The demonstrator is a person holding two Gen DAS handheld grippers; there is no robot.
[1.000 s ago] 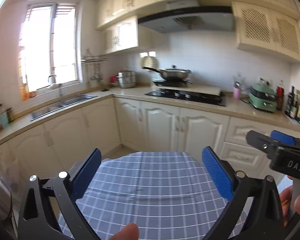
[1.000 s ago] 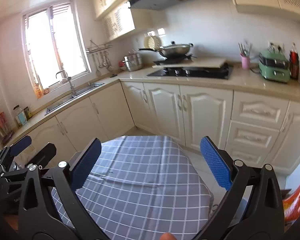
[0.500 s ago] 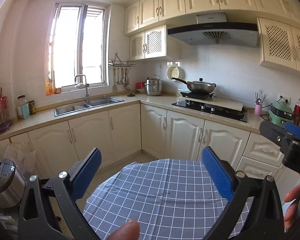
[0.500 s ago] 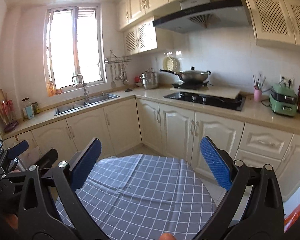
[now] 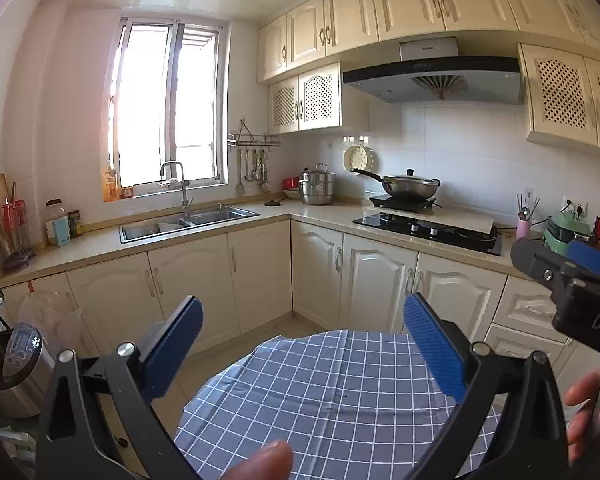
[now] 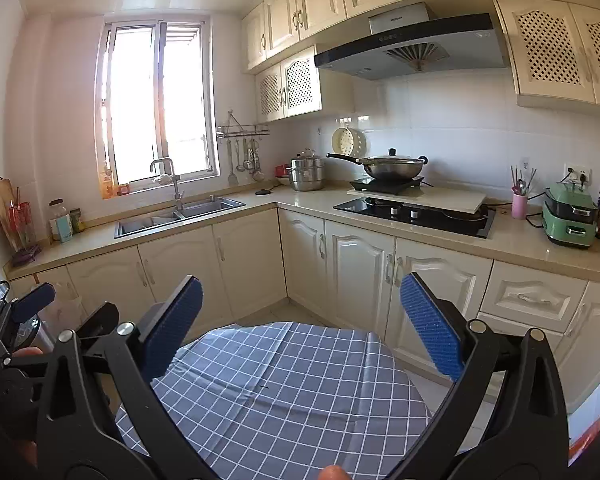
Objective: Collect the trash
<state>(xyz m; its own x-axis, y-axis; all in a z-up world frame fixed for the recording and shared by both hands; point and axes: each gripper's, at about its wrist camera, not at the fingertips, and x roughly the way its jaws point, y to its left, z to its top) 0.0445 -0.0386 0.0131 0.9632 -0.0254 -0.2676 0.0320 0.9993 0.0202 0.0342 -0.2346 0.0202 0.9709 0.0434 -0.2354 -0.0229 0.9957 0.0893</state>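
Both grippers released, jaws wide, over the checked table, nothing held.

The left gripper (image 5: pixel 300 304) and right gripper (image 6: pixel 300 282) hover side by side above the near half of the round table (image 5: pixel 320 392), blue pads apart with only bare cloth between them. The only trash-like item I can pick out is a whitish plastic bag (image 5: pixel 50 316) hanging on the lower cabinet (image 5: pixel 112 304) front at far left, under the counter end. Can't tell if it's the target. It sits left of and beyond the left gripper's left finger, well apart from it, and even further from the right gripper. Its long axis is vertical and it looks to open upward. The bottom is hidden behind a steel appliance (image 5: pixel 16 360) just in front of it.
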